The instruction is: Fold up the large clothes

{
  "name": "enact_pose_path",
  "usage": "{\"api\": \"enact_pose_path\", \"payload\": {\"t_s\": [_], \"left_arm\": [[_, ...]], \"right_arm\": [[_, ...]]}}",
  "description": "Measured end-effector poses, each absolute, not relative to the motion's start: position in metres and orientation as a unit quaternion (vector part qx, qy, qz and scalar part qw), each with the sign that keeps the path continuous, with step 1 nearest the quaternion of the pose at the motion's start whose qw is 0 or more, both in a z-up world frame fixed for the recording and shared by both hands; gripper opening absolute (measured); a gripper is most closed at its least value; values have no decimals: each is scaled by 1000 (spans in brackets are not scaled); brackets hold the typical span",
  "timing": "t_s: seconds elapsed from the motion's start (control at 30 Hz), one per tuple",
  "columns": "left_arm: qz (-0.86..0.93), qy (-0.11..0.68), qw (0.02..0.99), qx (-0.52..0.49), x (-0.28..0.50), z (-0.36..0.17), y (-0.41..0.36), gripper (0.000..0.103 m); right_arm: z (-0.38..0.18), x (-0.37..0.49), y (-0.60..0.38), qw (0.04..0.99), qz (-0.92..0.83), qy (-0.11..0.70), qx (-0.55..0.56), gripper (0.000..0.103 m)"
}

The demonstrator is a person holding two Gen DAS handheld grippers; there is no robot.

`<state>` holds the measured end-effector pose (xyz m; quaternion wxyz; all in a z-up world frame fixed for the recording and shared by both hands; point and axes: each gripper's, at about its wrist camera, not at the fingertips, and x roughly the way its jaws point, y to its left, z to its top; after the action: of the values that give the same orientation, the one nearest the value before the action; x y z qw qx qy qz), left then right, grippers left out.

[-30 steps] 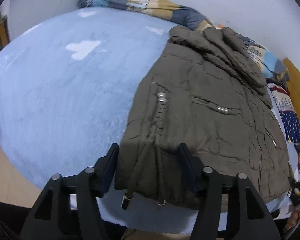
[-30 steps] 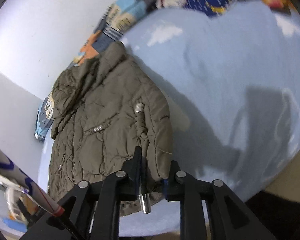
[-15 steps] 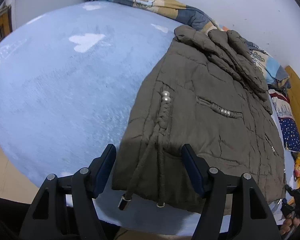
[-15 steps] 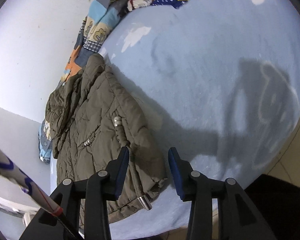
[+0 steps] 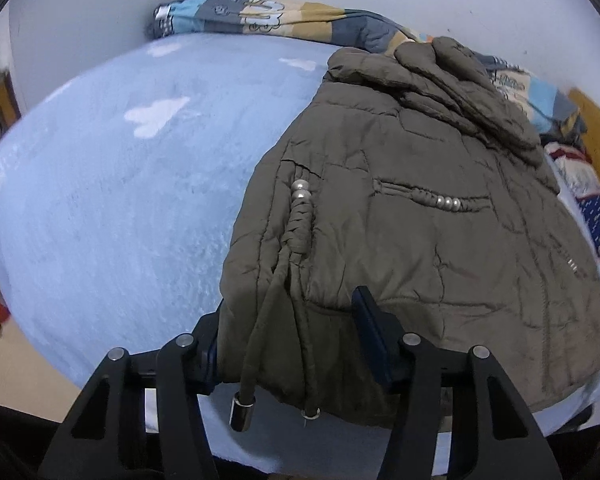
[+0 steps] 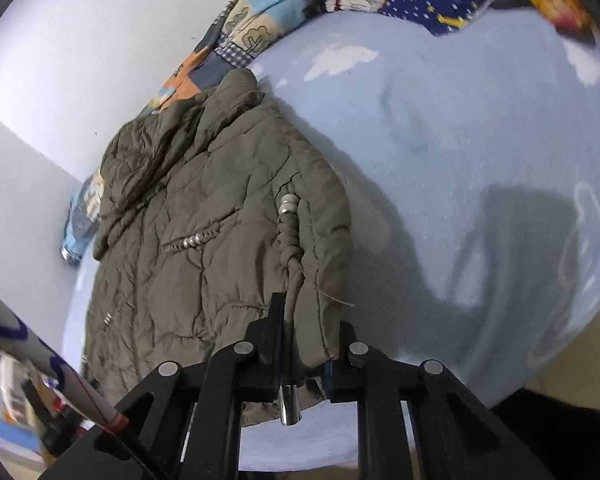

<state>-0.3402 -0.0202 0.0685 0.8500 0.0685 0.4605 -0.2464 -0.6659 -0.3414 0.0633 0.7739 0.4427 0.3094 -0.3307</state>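
I see the olive jacket (image 5: 420, 220) lying folded on the blue bed (image 5: 120, 200). My left hand-held gripper (image 5: 288, 332) straddles the jacket's near hem, jaws wide. My right hand-held gripper (image 6: 300, 340) seems clamped on that hem by the drawstring (image 6: 290, 240).

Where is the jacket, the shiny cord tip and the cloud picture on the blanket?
jacket (image 5: 440, 240): left wrist view, middle of the quilted front.
cord tip (image 5: 242, 414): left wrist view, metal cap.
cloud (image 5: 156, 116): left wrist view, white patch's middle.
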Motion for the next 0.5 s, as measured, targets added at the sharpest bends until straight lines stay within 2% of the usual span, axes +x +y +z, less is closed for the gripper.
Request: {"api": "enact_pose_path", "payload": {"t_s": [0.23,0.5], "left_arm": [[-229,441,861,109,-347,64,-31,55],[-223,437,864,115,-345,61,-37,57]], "right_arm": [[48,-660,-344,760,-346,323,445,17],[38,-659,-350,748,-351,317,466,23]]}}
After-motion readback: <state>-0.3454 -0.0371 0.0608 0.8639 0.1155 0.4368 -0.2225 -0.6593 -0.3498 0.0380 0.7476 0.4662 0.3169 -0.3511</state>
